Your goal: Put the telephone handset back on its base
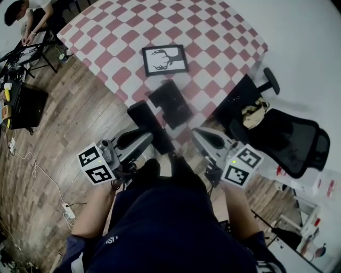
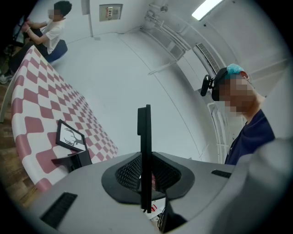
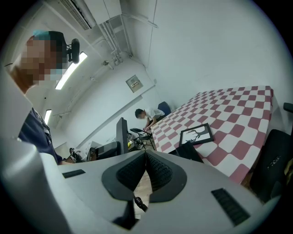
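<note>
Two claws are reaching toward a checkered desk (image 1: 213, 32). Left claw (image 1: 141, 140) is clamping a black handset (image 1: 151, 125) edge-on between its pads. Right claw (image 1: 204, 139), jaws pressed together, is holding nothing. Handset is hanging just short of the base (image 1: 171, 102), which is sitting at the desk's near edge.

Wood-plank floor (image 1: 58, 144), white walls (image 2: 137, 73), strip light (image 2: 205, 8) overhead — plain room. Big table (image 1: 213, 37) in a red-and-white check cloth, black mesh office chair (image 1: 290, 139) near its corner.

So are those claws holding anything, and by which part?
Left gripper clamps the black handset partway along its body; right gripper is shut on nothing.
</note>
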The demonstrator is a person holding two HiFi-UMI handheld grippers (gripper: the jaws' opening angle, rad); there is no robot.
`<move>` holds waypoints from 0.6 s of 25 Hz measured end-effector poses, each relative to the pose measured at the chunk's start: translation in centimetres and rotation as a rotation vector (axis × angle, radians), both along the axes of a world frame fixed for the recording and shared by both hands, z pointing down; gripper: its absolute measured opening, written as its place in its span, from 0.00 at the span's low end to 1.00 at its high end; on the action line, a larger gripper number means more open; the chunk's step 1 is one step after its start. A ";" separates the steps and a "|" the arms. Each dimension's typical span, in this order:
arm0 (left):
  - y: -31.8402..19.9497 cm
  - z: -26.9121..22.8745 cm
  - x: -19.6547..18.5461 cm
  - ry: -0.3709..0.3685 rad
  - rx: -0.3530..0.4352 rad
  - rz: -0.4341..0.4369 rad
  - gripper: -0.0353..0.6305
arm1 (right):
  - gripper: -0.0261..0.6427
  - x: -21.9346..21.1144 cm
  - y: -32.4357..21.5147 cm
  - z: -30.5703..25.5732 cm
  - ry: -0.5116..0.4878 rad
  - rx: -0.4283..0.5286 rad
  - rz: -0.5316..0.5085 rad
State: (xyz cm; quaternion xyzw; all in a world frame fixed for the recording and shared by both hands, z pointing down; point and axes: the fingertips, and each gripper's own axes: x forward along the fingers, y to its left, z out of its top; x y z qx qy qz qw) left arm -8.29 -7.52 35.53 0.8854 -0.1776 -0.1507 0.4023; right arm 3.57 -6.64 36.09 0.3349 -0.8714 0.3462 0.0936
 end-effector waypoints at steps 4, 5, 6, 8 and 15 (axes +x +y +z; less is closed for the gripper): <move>-0.4 1.3 0.6 -0.017 -0.028 -0.031 0.19 | 0.06 0.4 -1.0 0.9 -0.008 -0.022 -0.036; -0.5 1.7 0.8 -0.022 -0.036 -0.041 0.19 | 0.06 0.5 -1.3 1.1 -0.011 -0.027 -0.048; -0.7 2.0 1.0 -0.027 -0.044 -0.051 0.19 | 0.06 0.7 -1.7 1.3 -0.013 -0.032 -0.059; -1.1 2.9 1.5 -0.039 -0.060 -0.071 0.19 | 0.06 1.3 -2.4 1.8 -0.015 -0.043 -0.078; -2.5 6.4 3.2 -0.089 -0.122 -0.161 0.19 | 0.06 3.5 -4.2 4.3 -0.024 -0.095 -0.148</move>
